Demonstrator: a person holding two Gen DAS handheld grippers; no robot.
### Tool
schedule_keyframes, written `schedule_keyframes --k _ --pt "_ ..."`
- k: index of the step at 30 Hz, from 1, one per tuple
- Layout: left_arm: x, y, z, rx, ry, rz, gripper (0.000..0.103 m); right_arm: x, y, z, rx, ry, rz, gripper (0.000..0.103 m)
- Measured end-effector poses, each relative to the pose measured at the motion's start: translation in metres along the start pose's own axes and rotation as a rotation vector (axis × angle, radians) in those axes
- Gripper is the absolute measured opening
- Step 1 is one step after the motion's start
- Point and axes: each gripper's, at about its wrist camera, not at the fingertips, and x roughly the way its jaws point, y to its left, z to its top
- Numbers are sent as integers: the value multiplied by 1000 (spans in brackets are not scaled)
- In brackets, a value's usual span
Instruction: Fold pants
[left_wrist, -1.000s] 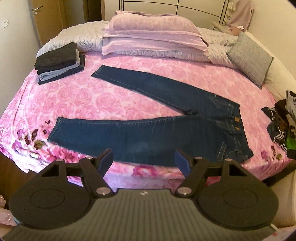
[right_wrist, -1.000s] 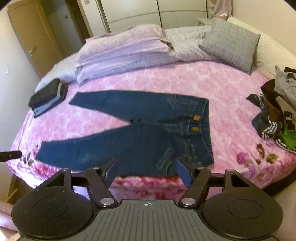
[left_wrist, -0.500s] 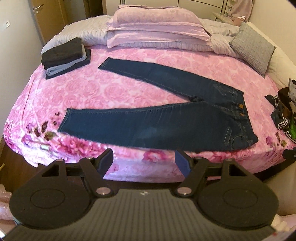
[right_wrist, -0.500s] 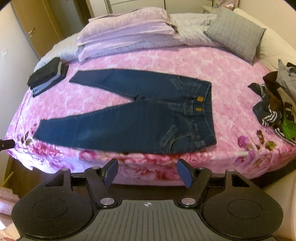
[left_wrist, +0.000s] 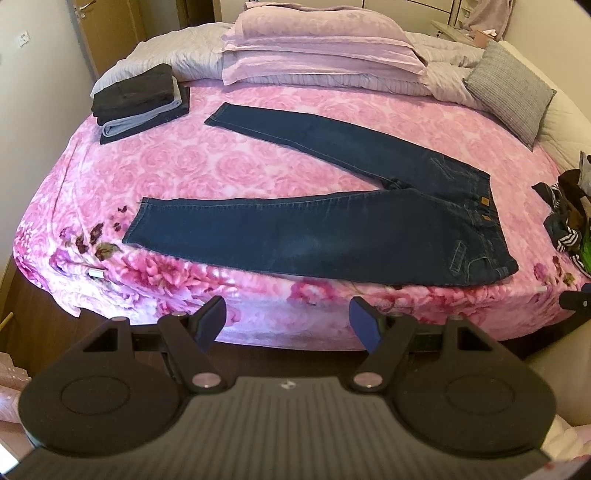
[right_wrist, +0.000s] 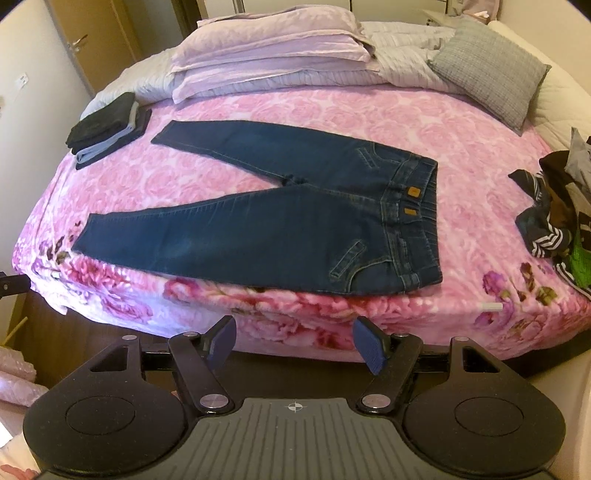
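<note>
The left gripper (left_wrist: 287, 316) and the right gripper (right_wrist: 291, 341) both hang off the bed's near edge, jaws apart and empty. The jeans (right_wrist: 280, 218) lie flat near that edge of the pink bedspread (right_wrist: 480, 173), legs splayed toward the left side, where folded clothes (left_wrist: 138, 98), probably trousers, sit at the far corner.

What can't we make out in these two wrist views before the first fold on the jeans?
- Loose clothes pile: cut off by the right edge in both views; items and count unclear.
- Folded stack: far and small; garment types unreadable.
- Jeans: underside hidden against the pink bedspread.
- Bed's near side: blocked by the left gripper and right gripper bodies.
</note>
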Motion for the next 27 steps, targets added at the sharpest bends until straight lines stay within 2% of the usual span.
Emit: schedule_keyframes --k 13,27 --pt "1 -14 -6 22 5 -12 70 -4 1 -4 16 -9 1 67" --pt "0 -10 -13 6 1 -13 70 -8 7 -8 2 -18 2 67"
